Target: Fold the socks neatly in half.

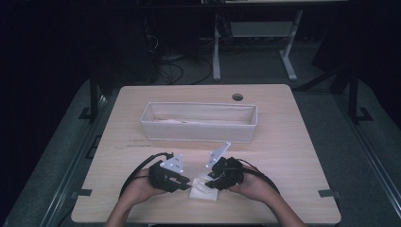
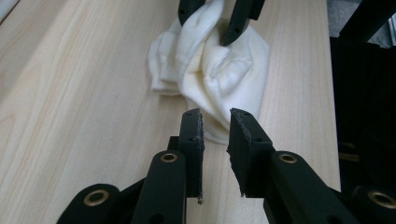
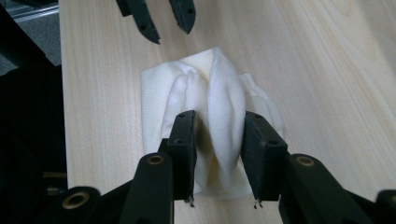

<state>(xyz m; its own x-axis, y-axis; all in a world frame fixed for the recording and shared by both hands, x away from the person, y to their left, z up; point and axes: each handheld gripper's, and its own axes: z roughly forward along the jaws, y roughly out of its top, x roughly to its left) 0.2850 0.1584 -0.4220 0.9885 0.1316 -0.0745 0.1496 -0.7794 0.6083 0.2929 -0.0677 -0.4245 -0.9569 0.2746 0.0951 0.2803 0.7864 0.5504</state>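
My right gripper (image 3: 217, 119) straddles a raised fold of the white cloth (image 3: 210, 93); jaws stand a fair way apart w/ the ridge between them. Can't tell if the pads are really pinching or just flanking it, so I won't call it a grip. Left gripper (image 2: 215, 116) is partly open w/ nothing between the jaws, tips just short of the cloth's near edge.

Cloth sits on the table (image 1: 283, 156) between the two grippers, near the front edge, well apart from the white bin (image 1: 198, 122) beyond.

Risks as I see them: if I lift now the fold may slip out (loose soft fabric) and flop flat. If I pull sideways w/o the left one anchoring, the whole bundle drags and unbunches.

Orientation: the ridge runs straight away from my right jaws toward the left gripper's tips, so the long axis is approx the line between the two grippers.
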